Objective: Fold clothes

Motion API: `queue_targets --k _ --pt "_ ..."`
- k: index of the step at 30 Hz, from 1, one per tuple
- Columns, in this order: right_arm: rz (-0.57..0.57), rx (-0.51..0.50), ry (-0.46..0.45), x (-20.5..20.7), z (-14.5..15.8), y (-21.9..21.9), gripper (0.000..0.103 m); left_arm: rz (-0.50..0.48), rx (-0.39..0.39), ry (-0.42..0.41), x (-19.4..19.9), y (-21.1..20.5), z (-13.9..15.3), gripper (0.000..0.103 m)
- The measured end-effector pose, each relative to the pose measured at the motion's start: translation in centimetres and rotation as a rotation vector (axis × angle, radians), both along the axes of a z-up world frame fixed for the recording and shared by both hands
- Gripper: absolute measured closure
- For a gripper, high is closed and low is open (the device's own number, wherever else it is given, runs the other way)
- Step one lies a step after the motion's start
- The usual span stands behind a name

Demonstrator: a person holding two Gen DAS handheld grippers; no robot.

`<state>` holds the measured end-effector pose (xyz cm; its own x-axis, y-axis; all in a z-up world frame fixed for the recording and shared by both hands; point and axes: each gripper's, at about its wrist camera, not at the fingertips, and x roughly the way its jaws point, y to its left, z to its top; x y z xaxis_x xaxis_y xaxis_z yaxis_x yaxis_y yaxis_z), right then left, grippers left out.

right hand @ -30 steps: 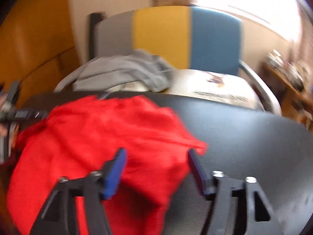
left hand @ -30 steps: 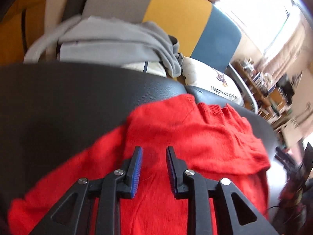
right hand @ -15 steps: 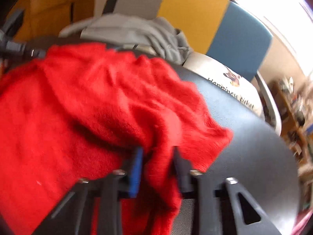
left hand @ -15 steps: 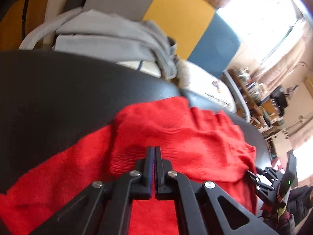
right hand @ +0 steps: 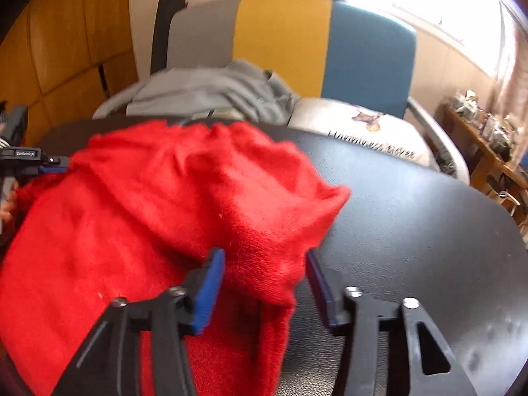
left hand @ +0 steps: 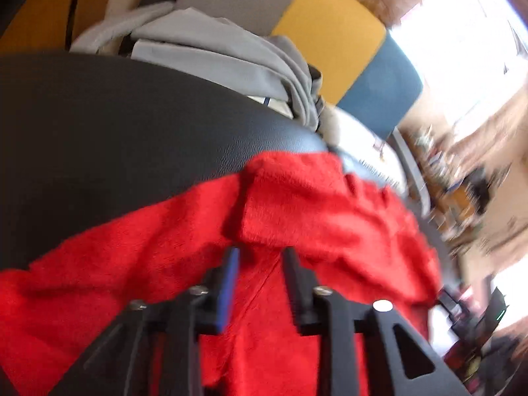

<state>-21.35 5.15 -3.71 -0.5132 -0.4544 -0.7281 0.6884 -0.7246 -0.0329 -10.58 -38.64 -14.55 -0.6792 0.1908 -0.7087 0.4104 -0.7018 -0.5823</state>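
- Currently we see the red sweater lying crumpled on the black bench.
- Left tool: jaws opening, a raised fold of the sweater just ahead of the tips, red knit under the gap, pads not pressing.
- Right tool: jaws opening, the sweater's bunched edge between them, not clamped.
- Chair behind the bench holds grey clothing and a white printed cushion.
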Motion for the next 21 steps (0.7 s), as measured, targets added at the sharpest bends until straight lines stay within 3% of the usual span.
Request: queue_targets --k 2,7,9,16,21 --pt "0.013 -0.024 0.004 0.4 0.5 -0.1 0.036 0.031 0.033 -0.004 -0.4 -0.7 -0.4 0.065" --pt "0.068 -0.027 0.019 1.4 1.0 -1.8 0.028 -0.009 -0.021 -0.013 -2.2 0.0 0.0 0.068" --pt "0.077 -0.004 0.014 1.4 0.3 -2.9 0.025 -0.047 -0.083 0.002 -2.9 0.9 0.8 0.098" --pt "0.023 0.035 -0.013 0.1 -1.8 -2.8 0.025 -0.074 -0.134 0.074 -1.5 2.3 3.8 0.099" --pt "0.015 0.018 -0.024 0.7 -1.7 -0.8 0.025 0.000 -0.120 0.080 1.2 0.7 3.9 0.099"
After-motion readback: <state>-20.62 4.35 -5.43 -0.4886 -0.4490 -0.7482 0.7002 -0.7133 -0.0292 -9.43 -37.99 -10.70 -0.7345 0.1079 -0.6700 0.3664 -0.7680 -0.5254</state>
